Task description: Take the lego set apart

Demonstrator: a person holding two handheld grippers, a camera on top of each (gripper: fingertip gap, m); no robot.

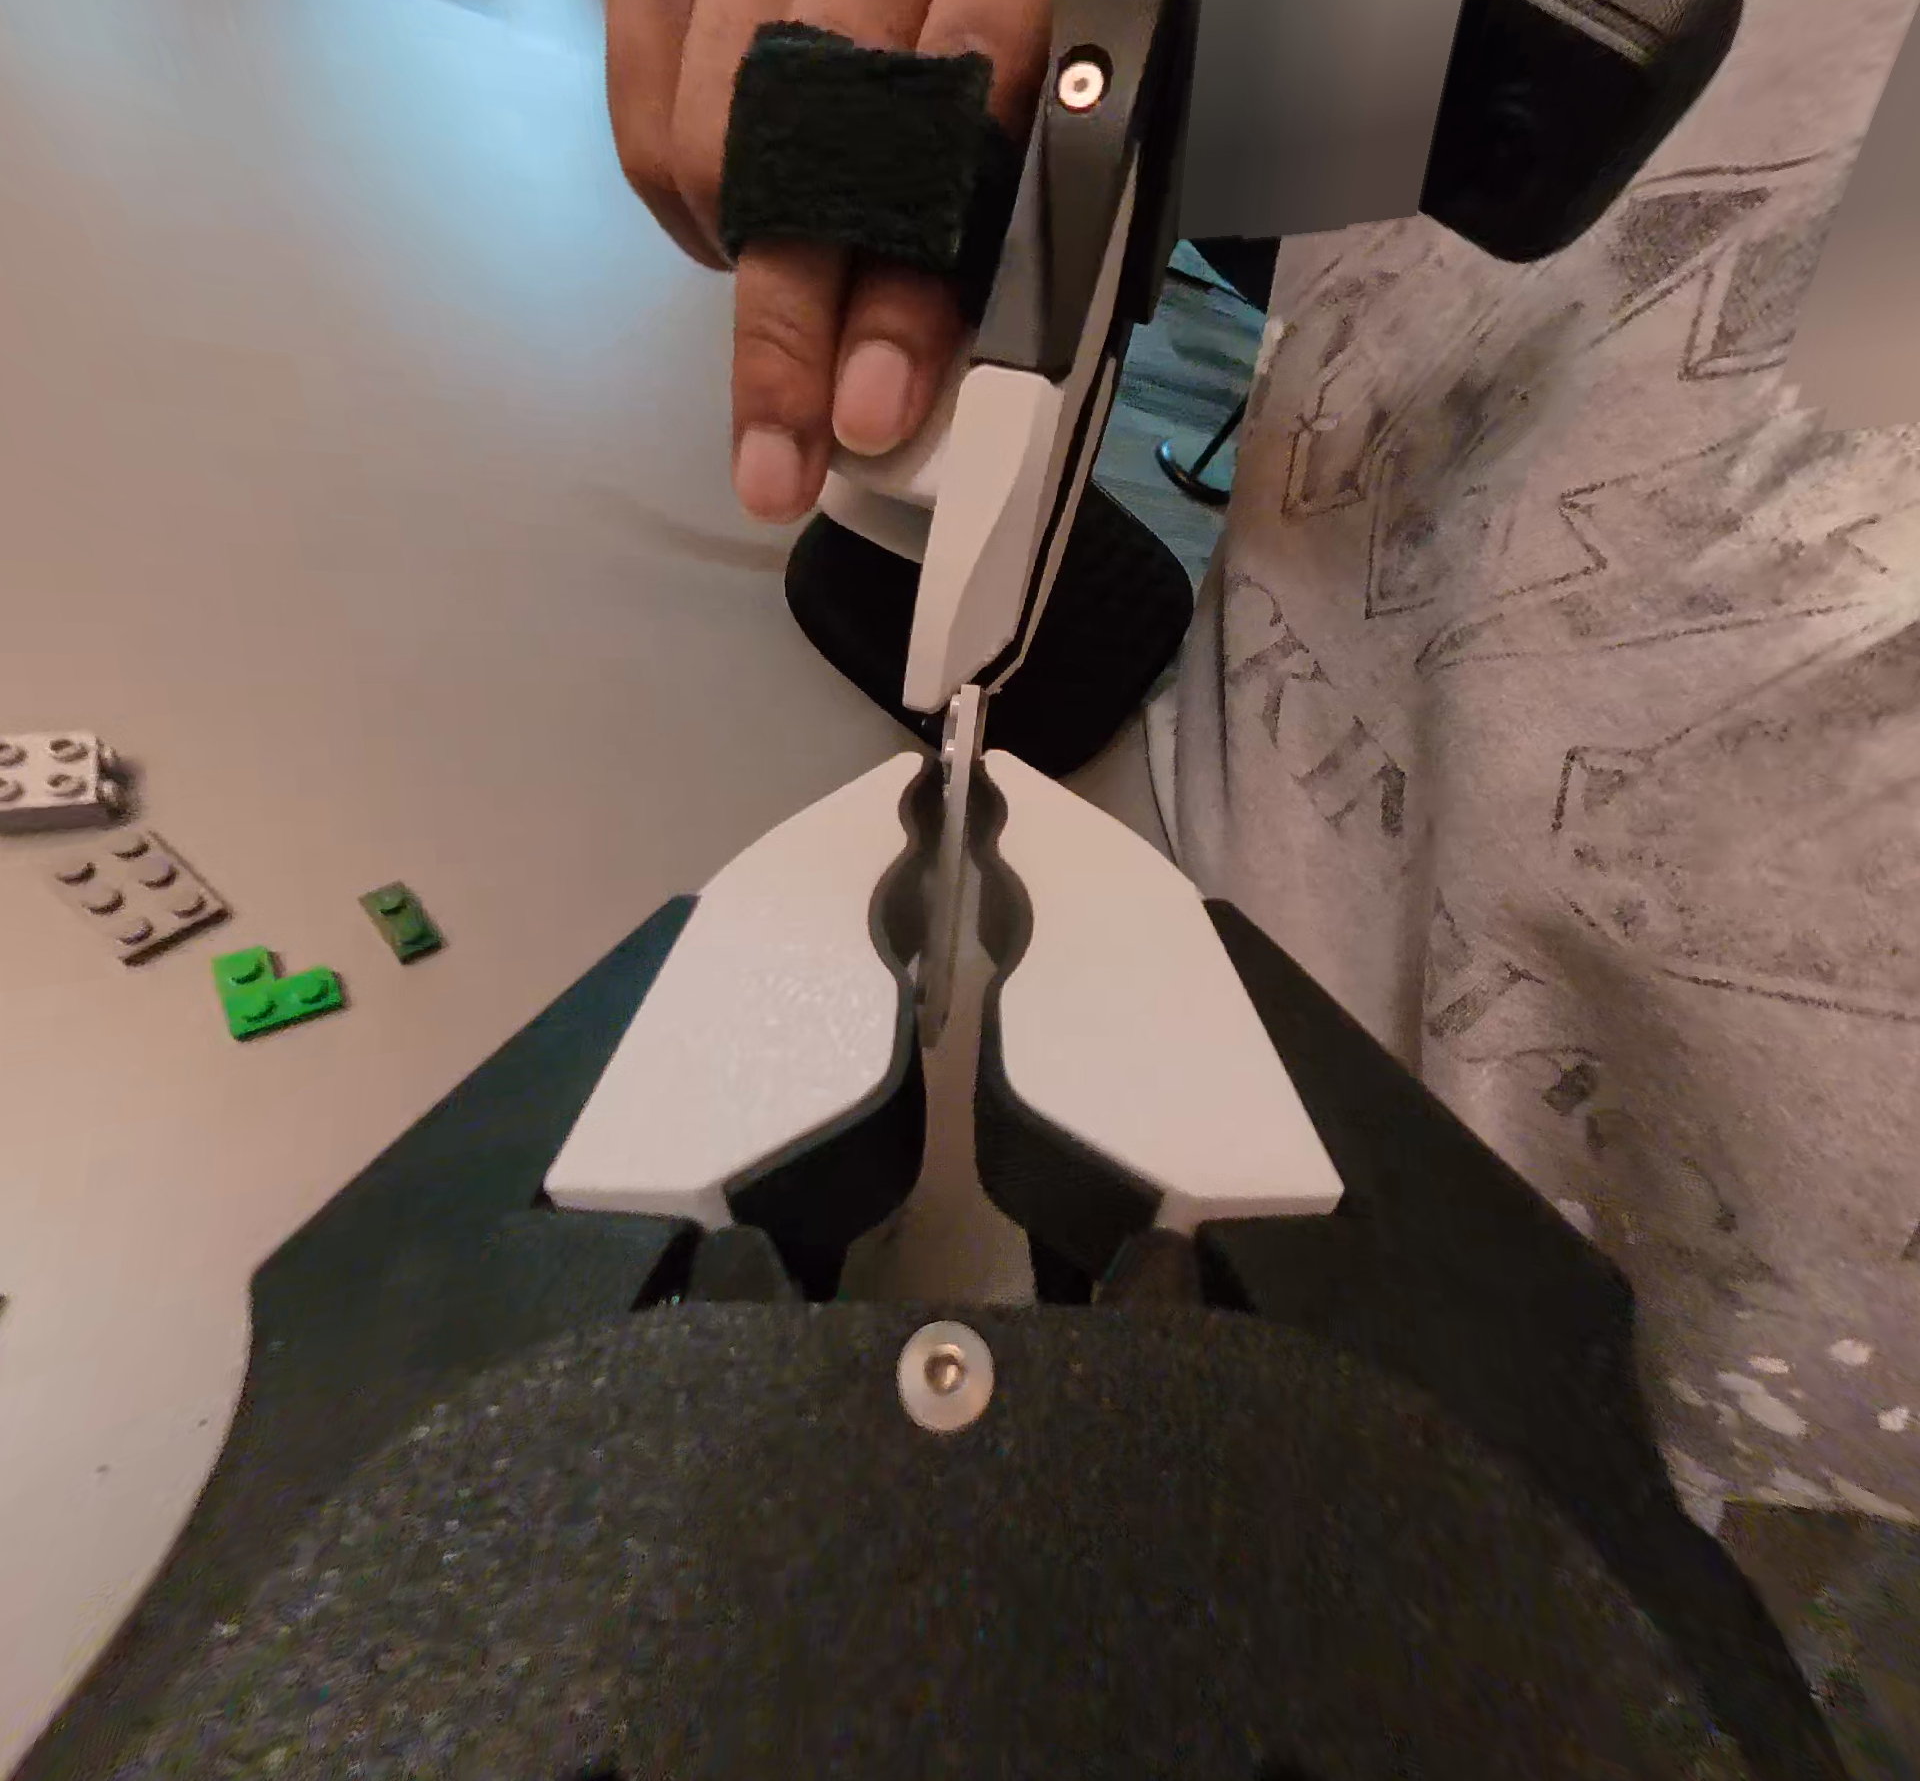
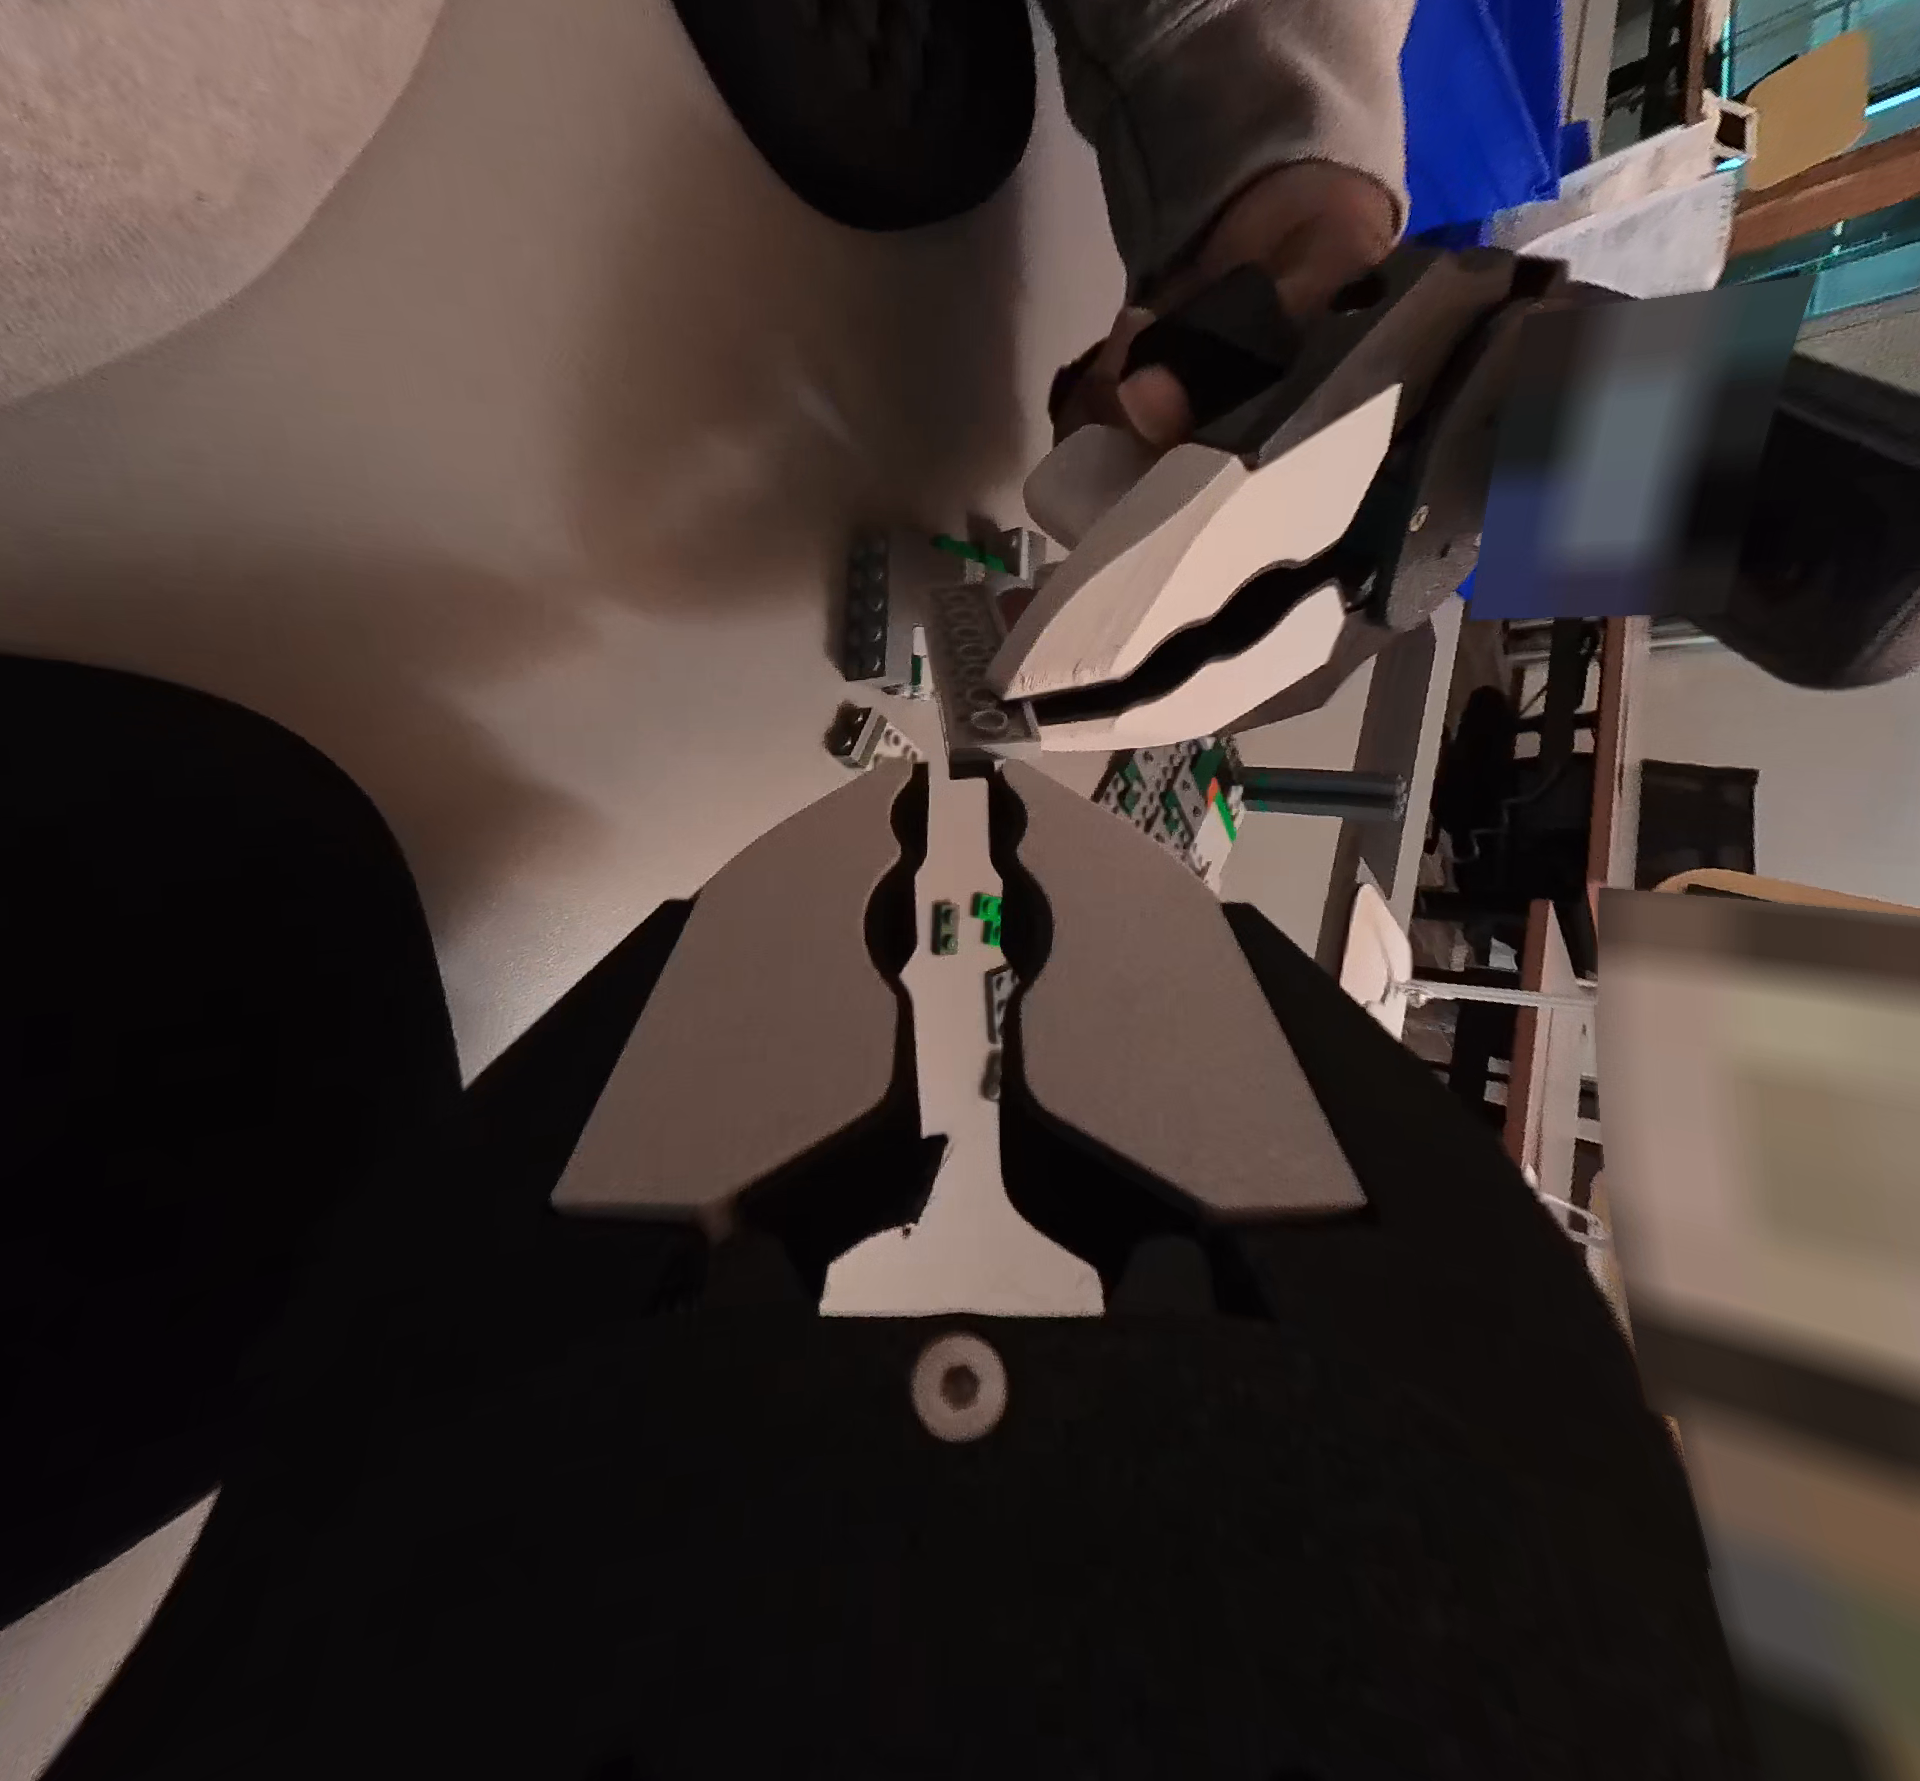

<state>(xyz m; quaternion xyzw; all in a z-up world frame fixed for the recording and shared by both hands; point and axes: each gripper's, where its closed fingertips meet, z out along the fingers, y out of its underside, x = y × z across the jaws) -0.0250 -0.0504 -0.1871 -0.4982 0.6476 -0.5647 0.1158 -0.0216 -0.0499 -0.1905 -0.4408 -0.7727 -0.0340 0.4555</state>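
Observation:
A thin grey lego plate (image 1: 961, 858) sits edge-on between the fingers of my left gripper (image 1: 961, 765), which is shut on it. My right gripper (image 1: 961, 692) comes down from above and pinches the plate's far end. In the right wrist view the studded grey plate (image 2: 971, 671) is held above the table by both tools: my right gripper (image 2: 961, 773) is shut on its near end and the left gripper (image 2: 1023, 708) on its edge from the right.
Loose pieces lie on the white table (image 1: 364, 484): a light grey brick (image 1: 57, 781), a grey plate (image 1: 140, 895), a bright green L plate (image 1: 272, 991), a dark green plate (image 1: 400, 921). More bricks (image 2: 868, 609) lie beyond. A green-and-white lego build (image 2: 1174, 796) stands at right. The person's sweatshirt (image 1: 1558, 796) is close. My two grippers' fingertips are within a few centimetres of each other.

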